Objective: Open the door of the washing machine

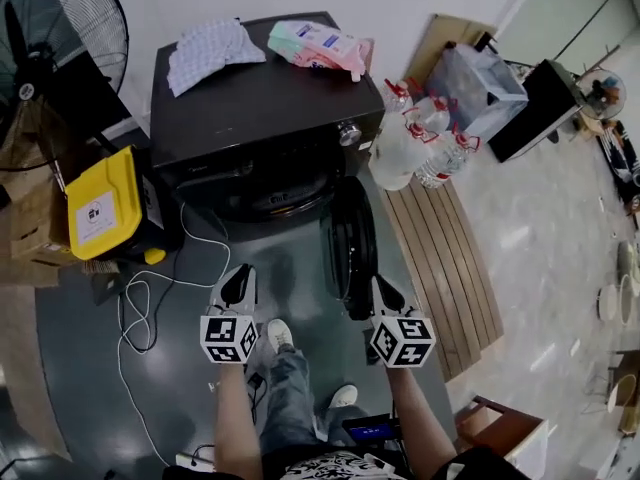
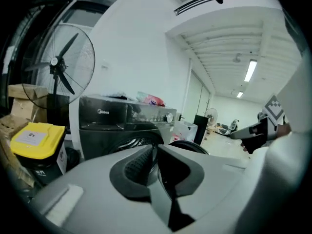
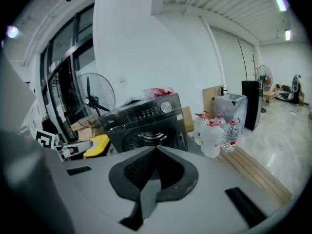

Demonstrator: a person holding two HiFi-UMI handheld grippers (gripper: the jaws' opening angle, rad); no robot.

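The black front-loading washing machine [image 1: 260,118] stands ahead of me. Its round door [image 1: 352,248] hangs swung out to the right, leaving the drum opening [image 1: 270,193] bare. My left gripper [image 1: 238,286] hovers over the floor short of the opening, jaws shut with nothing between them. My right gripper [image 1: 385,293] is just below the door's near edge, apart from it, also shut and empty. The left gripper view looks over its closed jaws [image 2: 155,147] at the machine [image 2: 122,118] and door [image 2: 187,145]. The right gripper view shows closed jaws [image 3: 155,150] below the machine [image 3: 146,121].
A checked cloth [image 1: 210,53] and a pink-green packet [image 1: 320,46] lie on the machine. A yellow-lidded box [image 1: 100,208] and a fan [image 1: 60,38] stand left. Water bottles [image 1: 420,143] and wooden slats [image 1: 440,258] are right. A white cable [image 1: 150,298] trails on the floor by my shoes [image 1: 280,336].
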